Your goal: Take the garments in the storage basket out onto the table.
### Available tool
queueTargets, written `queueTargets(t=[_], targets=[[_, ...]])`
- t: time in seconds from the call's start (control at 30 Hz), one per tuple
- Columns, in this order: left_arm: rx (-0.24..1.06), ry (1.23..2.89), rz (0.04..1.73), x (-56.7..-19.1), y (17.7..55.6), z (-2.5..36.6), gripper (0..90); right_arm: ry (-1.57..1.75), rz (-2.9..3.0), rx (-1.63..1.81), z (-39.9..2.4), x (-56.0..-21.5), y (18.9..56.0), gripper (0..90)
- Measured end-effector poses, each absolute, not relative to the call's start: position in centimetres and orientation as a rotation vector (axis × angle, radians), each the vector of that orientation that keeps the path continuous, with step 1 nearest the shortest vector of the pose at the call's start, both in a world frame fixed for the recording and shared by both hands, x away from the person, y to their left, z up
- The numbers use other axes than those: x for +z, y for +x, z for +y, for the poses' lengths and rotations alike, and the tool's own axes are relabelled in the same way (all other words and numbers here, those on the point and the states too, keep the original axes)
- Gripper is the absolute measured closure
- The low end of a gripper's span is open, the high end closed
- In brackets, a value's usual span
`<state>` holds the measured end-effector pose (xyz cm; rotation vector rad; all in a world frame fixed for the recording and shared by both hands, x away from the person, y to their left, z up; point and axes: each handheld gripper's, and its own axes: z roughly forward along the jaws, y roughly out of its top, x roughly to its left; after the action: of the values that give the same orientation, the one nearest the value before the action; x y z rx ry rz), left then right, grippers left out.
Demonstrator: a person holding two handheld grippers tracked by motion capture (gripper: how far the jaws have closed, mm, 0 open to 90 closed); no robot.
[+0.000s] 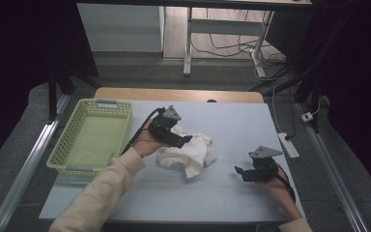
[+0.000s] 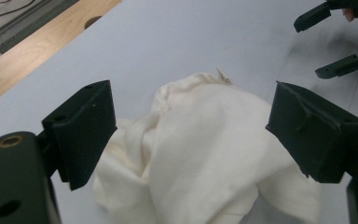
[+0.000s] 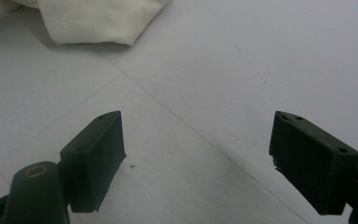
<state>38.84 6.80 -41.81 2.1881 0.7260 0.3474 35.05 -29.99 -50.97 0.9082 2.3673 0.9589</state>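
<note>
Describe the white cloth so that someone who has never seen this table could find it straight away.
Start from the pale grey table, with the yellow-green basket at its left edge. Look right of the basket to the table's middle: the white cloth lies there in a crumpled heap, under the open jaws of the left gripper. It is the one soft, rumpled thing on the flat tabletop.

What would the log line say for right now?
left gripper: open over white cloth | right gripper: open, above bare table | basket: empty
</note>
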Motion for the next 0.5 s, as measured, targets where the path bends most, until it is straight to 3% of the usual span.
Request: queueTargets(t=[0.5], targets=[[0.415, 2.121, 0.807, -41.4, 34.2, 13.3, 19.5, 0.906, 2.360, 0.965, -30.0, -50.9, 35.0, 17.8]])
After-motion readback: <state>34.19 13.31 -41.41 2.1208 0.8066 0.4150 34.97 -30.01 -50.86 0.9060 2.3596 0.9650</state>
